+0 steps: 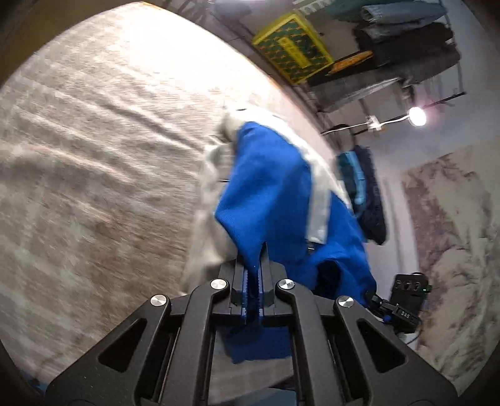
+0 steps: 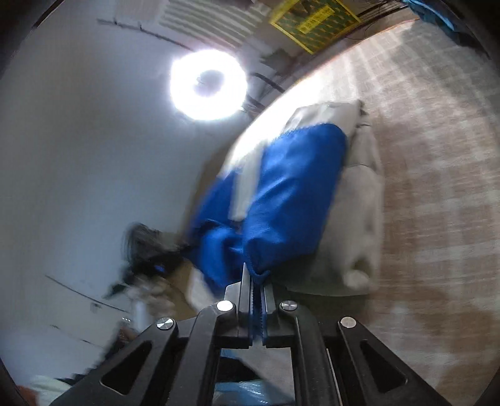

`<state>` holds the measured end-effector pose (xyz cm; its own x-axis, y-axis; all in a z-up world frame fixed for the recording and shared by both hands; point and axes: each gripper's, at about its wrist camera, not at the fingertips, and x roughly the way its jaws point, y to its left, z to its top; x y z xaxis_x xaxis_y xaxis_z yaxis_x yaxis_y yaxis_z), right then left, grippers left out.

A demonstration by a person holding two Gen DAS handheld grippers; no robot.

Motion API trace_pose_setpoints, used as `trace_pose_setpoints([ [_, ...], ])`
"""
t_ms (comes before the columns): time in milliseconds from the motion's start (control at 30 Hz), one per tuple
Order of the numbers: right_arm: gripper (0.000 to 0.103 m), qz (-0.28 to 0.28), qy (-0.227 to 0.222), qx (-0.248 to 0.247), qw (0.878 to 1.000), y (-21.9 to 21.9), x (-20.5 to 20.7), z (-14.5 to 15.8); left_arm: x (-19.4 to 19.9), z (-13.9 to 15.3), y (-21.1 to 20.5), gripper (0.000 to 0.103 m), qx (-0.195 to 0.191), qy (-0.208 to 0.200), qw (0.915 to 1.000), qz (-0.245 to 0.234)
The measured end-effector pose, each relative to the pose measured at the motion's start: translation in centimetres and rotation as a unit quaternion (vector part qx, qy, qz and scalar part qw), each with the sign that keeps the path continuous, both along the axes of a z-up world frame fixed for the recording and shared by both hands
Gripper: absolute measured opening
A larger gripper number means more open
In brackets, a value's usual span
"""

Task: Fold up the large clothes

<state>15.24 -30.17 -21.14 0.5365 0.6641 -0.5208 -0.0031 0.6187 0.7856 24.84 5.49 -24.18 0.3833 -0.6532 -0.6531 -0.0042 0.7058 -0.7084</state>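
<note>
A blue garment with white-grey panels and stripes (image 1: 275, 190) hangs lifted above a beige bed cover (image 1: 93, 140). My left gripper (image 1: 261, 250) is shut on a blue edge of it. In the right wrist view the same garment (image 2: 290, 187) stretches away over the bed cover (image 2: 437, 187), and my right gripper (image 2: 254, 274) is shut on a blue hem. The other gripper (image 1: 397, 309) shows at the garment's far lower corner in the left wrist view. Both views are blurred by motion.
A yellow-green crate (image 1: 293, 47) and stacked folded clothes (image 1: 406, 28) sit beyond the bed. Dark blue clothes (image 1: 365, 193) hang at the right. A ring light (image 2: 207, 84) glares at the upper left of the right wrist view.
</note>
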Motion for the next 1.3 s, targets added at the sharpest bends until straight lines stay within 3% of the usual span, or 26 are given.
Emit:
trace_pose_setpoints([
  [100, 0.001, -0.008, 0.057, -0.097, 0.994, 0.7, 0.1, -2.5, -0.3, -1.4, -0.9, 0.004, 0.046, 0.006, 0.9988, -0.019],
  [200, 0.015, -0.015, 0.056, -0.095, 0.994, 0.1, -0.9, -1.7, -1.2, -0.1, -0.5, 0.009, 0.062, -0.011, 0.9979, -0.017],
  [233, 0.026, -0.016, 0.046, -0.102, 0.994, -0.1, -1.4, -1.2, -1.7, 0.5, -0.1, 0.012, 0.069, -0.018, 0.9974, -0.011],
  [300, 0.028, -0.024, 0.028, -0.096, 0.995, -0.9, -1.9, -0.3, -3.1, 2.4, 0.4, 0.013, 0.081, -0.046, 0.9956, 0.003],
  [367, 0.047, -0.026, 0.012, -0.071, 0.997, -1.3, -2.1, -0.1, -4.3, 4.0, 0.3, 0.013, 0.077, -0.070, 0.9946, 0.005],
  [433, 0.053, -0.030, 0.002, -0.053, 0.998, -1.9, -1.9, -0.1, -5.4, 5.0, -1.0, 0.013, 0.052, -0.080, 0.9953, -0.016],
  [500, 0.053, -0.031, 0.010, -0.022, 0.999, -2.4, -0.9, -0.6, -6.2, 5.1, -3.0, 0.018, 0.024, -0.076, 0.9957, -0.048],
  [567, 0.052, -0.038, 0.023, -0.012, 0.999, -2.5, 0.1, -1.0, -7.5, 4.5, -5.8, 0.045, 0.001, -0.070, 0.9940, -0.084],
  [633, 0.051, -0.041, 0.035, 0.000, 0.999, -2.2, 0.8, -1.5, -8.5, 3.2, -10.3, 0.047, -0.009, -0.052, 0.9884, -0.142],
  [767, 0.048, -0.048, 0.043, 0.010, 0.998, -2.2, 1.6, -1.9, -9.2, 1.7, -16.6, 0.048, 0.038, -0.046, 0.9779, -0.200],
  [900, 0.048, -0.055, 0.044, 0.025, 0.997, -2.6, 1.2, -2.0, -9.8, 0.7, -20.5, 0.048, 0.113, -0.061, 0.9660, -0.224],
  [1000, 0.048, -0.060, 0.043, 0.036, 0.997, -3.1, 1.0, -1.9, -9.5, -0.6, -22.0, 0.047, 0.143, -0.064, 0.9609, -0.228],
  [1033, 0.048, -0.059, 0.043, 0.038, 0.997, -3.3, 0.9, -1.9, -9.4, -0.6, -22.4, 0.040, 0.156, -0.079, 0.9569, -0.232],
  [1067, 0.047, -0.059, 0.044, 0.036, 0.997, -3.3, 0.9, -1.9, -9.4, -0.7, -22.7, 0.013, 0.162, -0.081, 0.9553, -0.234],
  [1100, 0.047, -0.057, 0.045, 0.033, 0.997, -3.3, 1.0, -1.9, -9.0, -1.0, -22.6, 0.009, 0.159, -0.073, 0.9551, -0.240],
  [1233, 0.009, -0.053, 0.052, 0.021, 0.997, -3.1, 1.3, -2.0, -9.0, 0.7, -21.2, 0.006, 0.103, -0.057, 0.9616, -0.248],
  [1300, 0.005, -0.052, 0.037, -0.013, 0.998, -3.0, 1.1, -0.5, -10.0, 3.2, -19.4, 0.006, 0.061, -0.066, 0.9637, -0.251],
])
